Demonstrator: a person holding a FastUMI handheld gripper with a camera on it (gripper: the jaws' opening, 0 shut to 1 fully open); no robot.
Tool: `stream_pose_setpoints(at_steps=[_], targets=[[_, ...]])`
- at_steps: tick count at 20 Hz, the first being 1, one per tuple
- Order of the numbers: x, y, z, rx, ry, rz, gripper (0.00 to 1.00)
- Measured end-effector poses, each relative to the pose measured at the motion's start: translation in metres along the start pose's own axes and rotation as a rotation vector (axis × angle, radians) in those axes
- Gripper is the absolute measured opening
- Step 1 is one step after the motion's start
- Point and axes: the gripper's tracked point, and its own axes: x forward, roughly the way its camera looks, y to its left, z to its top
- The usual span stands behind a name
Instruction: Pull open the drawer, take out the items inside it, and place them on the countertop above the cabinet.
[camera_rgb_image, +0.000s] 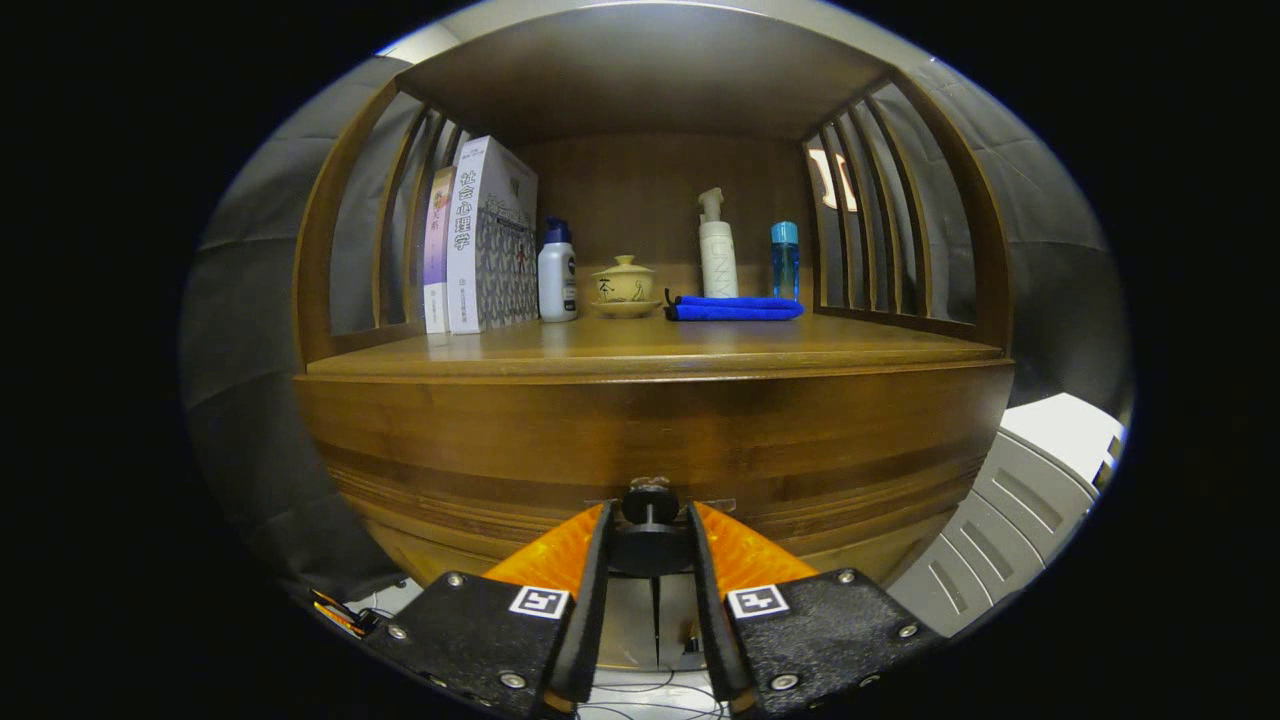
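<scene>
Your gripper (650, 522) has its fingers closed in on the knob (650, 505), one at each side, seemingly clamped on it. Knob sits on the drawer (560, 450) front, drawer shut. Countertop (650, 345) above carries books (480, 240), bottle (557, 272), lidded cup (624, 283), blue cloth (735, 308), two more bottles behind.

Two books (478, 240), three bottles, a lidded teacup (624, 282) and a folded blue cloth (735, 308) share the shelf.

Brown wooden cabinet (650, 420); folded blue cloth (735, 309); white pump bottle (717, 250); blue clear bottle (785, 258); cream lidded teacup (624, 283).
</scene>
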Motion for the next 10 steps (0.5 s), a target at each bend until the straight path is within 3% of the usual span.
stream_pose_setpoints(at_steps=[3,10], targets=[[0.000,0.000,-0.001,0.000,0.002,0.018,0.33],[-0.033,-0.004,-0.009,0.002,0.023,0.012,0.31]])
